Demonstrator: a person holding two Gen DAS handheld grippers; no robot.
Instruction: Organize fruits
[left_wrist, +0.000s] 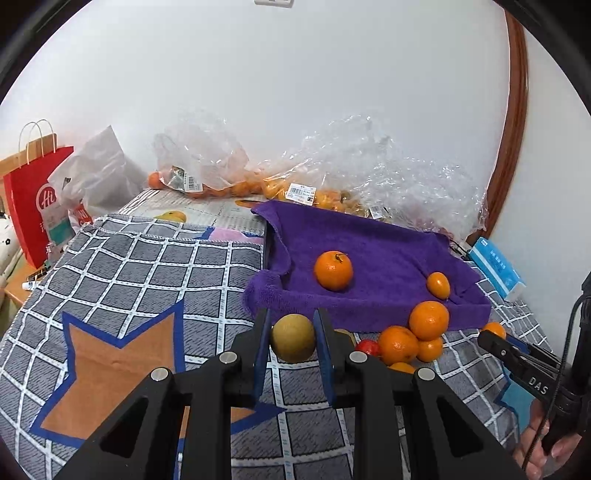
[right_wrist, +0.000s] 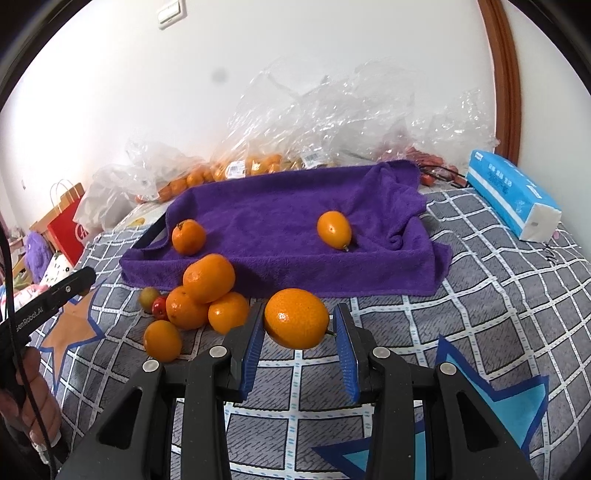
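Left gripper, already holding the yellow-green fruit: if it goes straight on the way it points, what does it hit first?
Probably the near edge of the purple towel, straight beyond the left gripper and its yellow-green fruit. The orange on the towel lies further along. Depth is unclear.

We see a plain white wall (left_wrist: 295, 74) at the far side, evenly lit, bordered on the right by a curved brown wooden door frame (left_wrist: 515, 110). A white wall switch plate (right_wrist: 170, 13) sits high up. In front of the wall lies a grey checked cloth with star patches (left_wrist: 147, 266).
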